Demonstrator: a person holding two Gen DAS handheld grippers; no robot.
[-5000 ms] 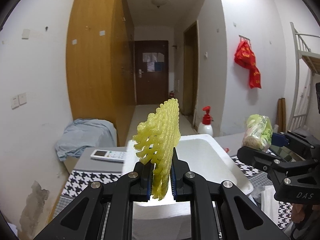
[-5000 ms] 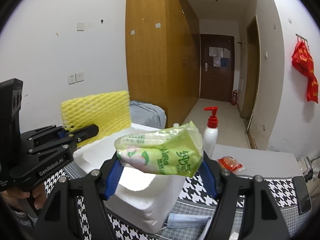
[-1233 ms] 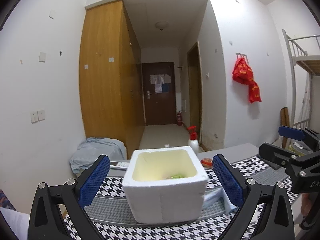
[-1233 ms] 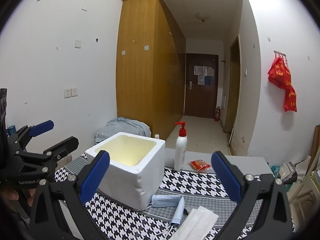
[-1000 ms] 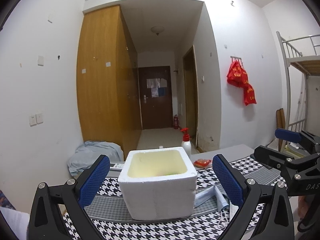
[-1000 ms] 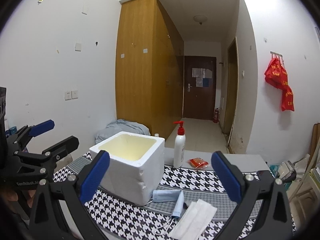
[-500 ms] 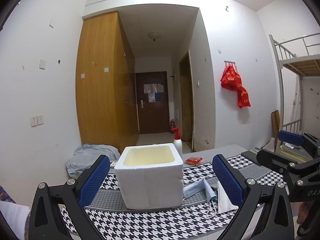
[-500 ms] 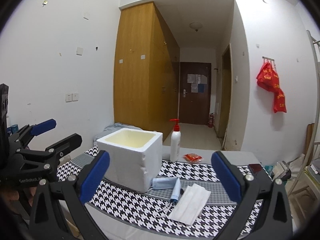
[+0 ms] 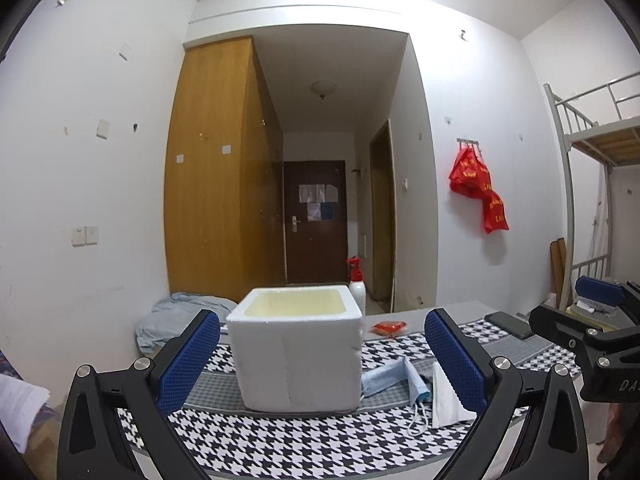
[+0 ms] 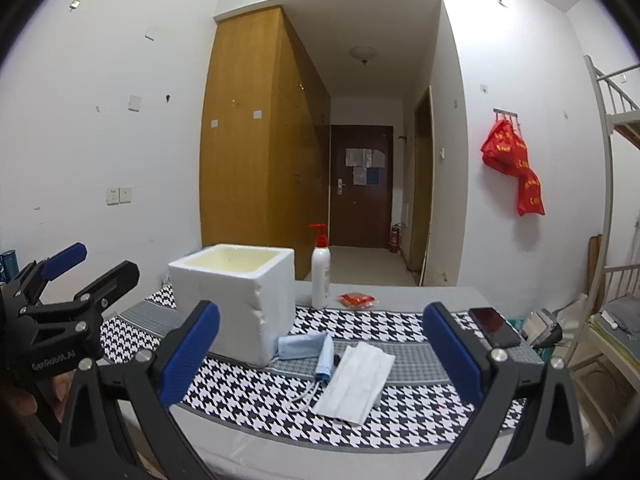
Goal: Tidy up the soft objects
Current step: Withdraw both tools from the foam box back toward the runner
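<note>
A white foam box (image 9: 298, 352) stands open on the houndstooth table cloth (image 9: 280, 432); it also shows in the right wrist view (image 10: 236, 296). Its contents are hidden by its walls. A blue face mask (image 10: 308, 346) and a white face mask (image 10: 356, 380) lie to the right of the box; both show in the left wrist view, blue (image 9: 394, 376) and white (image 9: 446, 400). My left gripper (image 9: 320, 356) is open and empty, well back from the box. My right gripper (image 10: 320, 352) is open and empty, back from the masks.
A white pump bottle with a red top (image 10: 320, 272) stands behind the box. A small red packet (image 10: 357, 299) and a dark phone (image 10: 494, 326) lie on the table's far right. A grey cloth heap (image 9: 176, 320) lies left, a bunk bed (image 9: 592, 208) right.
Both grippers let go of the yellow foam net and the green packet five seconds ago and now stand open and empty. Both have pulled back from the box, which looks smaller and farther.
</note>
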